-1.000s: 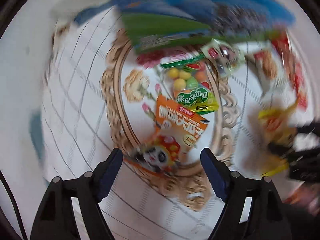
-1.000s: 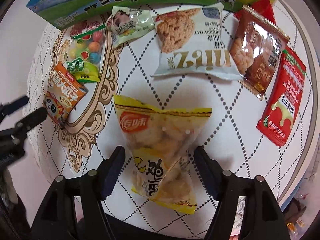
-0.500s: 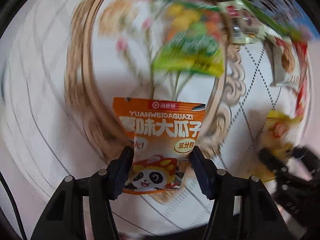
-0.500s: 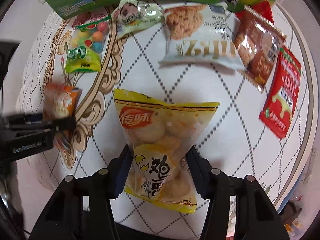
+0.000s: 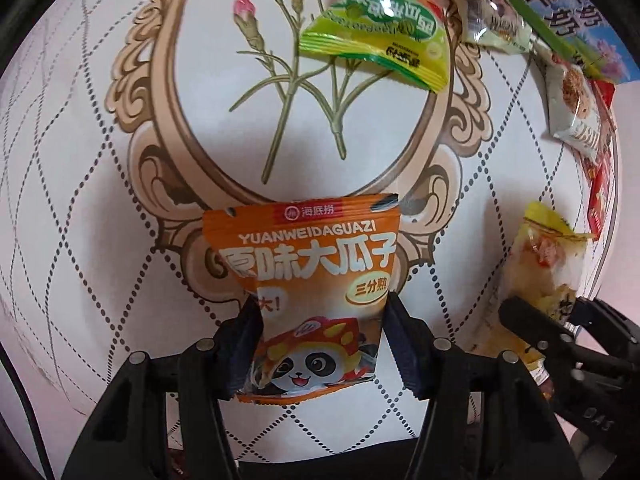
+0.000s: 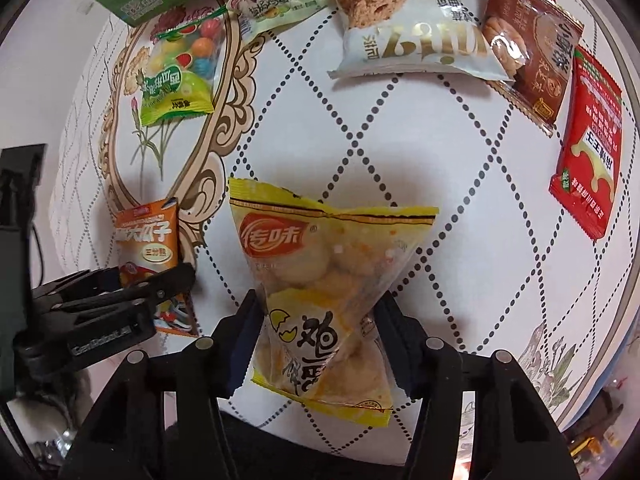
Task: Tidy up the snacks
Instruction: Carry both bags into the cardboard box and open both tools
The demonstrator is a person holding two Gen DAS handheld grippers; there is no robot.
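Tablecloth (image 6: 400, 128) white, quilted with dotted black diamond lines, plus a tan scrollwork oval framing pink-budded flowers. Seed packet (image 5: 312, 280) orange, white lettering, panda cartoon. Chip bag (image 6: 320, 280) yellow and clear, red oval logo. Candy bag (image 6: 176, 80) green with multicoloured balls. Sauce sachet (image 6: 588, 152) red. Biscuit packet (image 6: 532, 44) brown.

Warm indoor light, soft shadows under packets, foil glare, strong fisheye bending, dark corners, sharp focus.
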